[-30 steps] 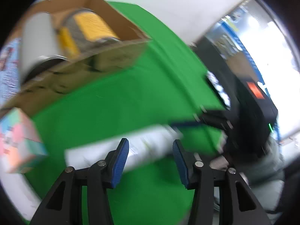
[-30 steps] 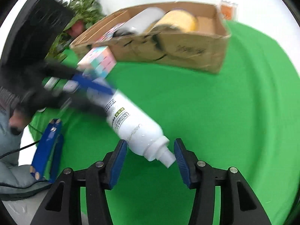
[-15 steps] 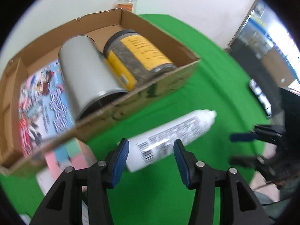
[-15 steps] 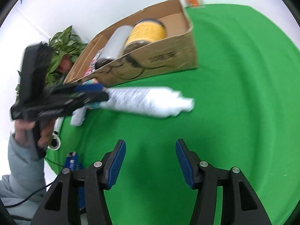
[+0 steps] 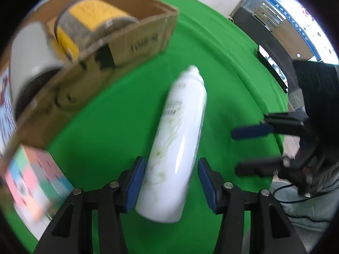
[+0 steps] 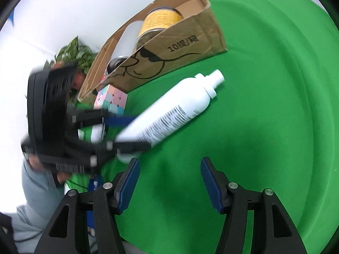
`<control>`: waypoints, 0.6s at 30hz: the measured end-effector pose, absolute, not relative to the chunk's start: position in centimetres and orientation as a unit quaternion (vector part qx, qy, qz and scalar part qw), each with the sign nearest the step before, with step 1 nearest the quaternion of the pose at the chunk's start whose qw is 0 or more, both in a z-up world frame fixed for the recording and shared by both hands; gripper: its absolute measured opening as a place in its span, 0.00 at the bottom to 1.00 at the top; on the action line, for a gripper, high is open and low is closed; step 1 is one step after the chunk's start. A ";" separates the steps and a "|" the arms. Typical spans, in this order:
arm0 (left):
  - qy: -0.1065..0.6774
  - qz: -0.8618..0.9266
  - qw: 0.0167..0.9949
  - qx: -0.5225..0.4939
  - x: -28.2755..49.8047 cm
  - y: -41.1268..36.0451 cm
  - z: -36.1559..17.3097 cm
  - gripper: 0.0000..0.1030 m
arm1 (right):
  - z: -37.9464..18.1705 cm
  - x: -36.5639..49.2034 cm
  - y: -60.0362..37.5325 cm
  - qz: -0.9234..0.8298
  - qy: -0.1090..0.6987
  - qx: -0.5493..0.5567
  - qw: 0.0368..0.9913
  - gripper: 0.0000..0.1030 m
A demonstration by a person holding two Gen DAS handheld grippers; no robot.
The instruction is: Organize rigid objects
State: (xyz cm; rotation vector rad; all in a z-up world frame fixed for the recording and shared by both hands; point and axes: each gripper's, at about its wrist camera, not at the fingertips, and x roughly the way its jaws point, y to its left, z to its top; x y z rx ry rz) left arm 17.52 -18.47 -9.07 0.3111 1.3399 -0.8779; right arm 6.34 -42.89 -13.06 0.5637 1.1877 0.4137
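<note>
Our left gripper (image 5: 171, 181), jaws just widening, straddles the white bottle's (image 5: 180, 139) base near the box (image 5: 127, 40); our right gripper (image 6: 170, 182) hangs open, empty.

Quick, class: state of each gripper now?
Left gripper: white bottle between jaws; grip cannot be told.
Right gripper: open, jaws just opening, nothing between.

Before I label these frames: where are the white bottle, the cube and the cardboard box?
Bottle (image 6: 169, 110): right wrist view, mid-body.
Cube (image 6: 112, 99): right wrist view, top face.
Box (image 6: 186, 42): right wrist view, printed side wall.
</note>
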 end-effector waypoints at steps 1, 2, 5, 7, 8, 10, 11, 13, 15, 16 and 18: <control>0.603 -0.391 0.683 0.135 17.0 -18.3 -9.1 0.50 | -13.2 6.4 -43.1 0.188 0.546 0.273 0.769 0.57; 0.607 -0.391 0.680 0.132 16.2 -18.2 -9.2 0.50 | -13.2 6.6 -43.3 0.187 0.543 0.287 0.767 0.57; 0.608 -0.384 0.684 0.119 15.3 -18.4 -9.5 0.46 | -13.5 7.3 -43.5 0.186 0.535 0.316 0.761 0.58; 0.601 -0.380 0.693 0.119 14.3 -18.7 -9.2 0.46 | -14.0 8.2 -42.8 0.171 0.538 0.318 0.761 0.58; 0.600 -0.382 0.694 0.111 13.9 -18.9 -9.3 0.44 | -14.5 8.6 -42.4 0.157 0.544 0.313 0.763 0.58; 0.599 -0.383 0.696 0.100 13.5 -18.9 -9.7 0.43 | -15.0 9.1 -41.9 0.145 0.540 0.318 0.766 0.55; 0.599 -0.383 0.697 0.096 13.3 -19.0 -9.6 0.43 | -15.0 9.3 -41.7 0.137 0.538 0.312 0.771 0.53; 0.597 -0.374 0.704 0.089 13.1 -19.1 -9.6 0.43 | -14.9 9.4 -41.2 0.129 0.535 0.301 0.779 0.51; 0.597 -0.367 0.708 0.083 12.7 -19.4 -9.6 0.43 | -14.8 9.3 -40.6 0.128 0.530 0.289 0.786 0.50; 0.598 -0.365 0.709 0.077 12.6 -19.5 -9.6 0.43 | -14.7 9.2 -40.5 0.129 0.528 0.288 0.788 0.49; 0.595 -0.358 0.716 0.078 12.6 -19.2 -9.6 0.43 | -14.2 8.8 -40.7 0.133 0.519 0.290 0.793 0.48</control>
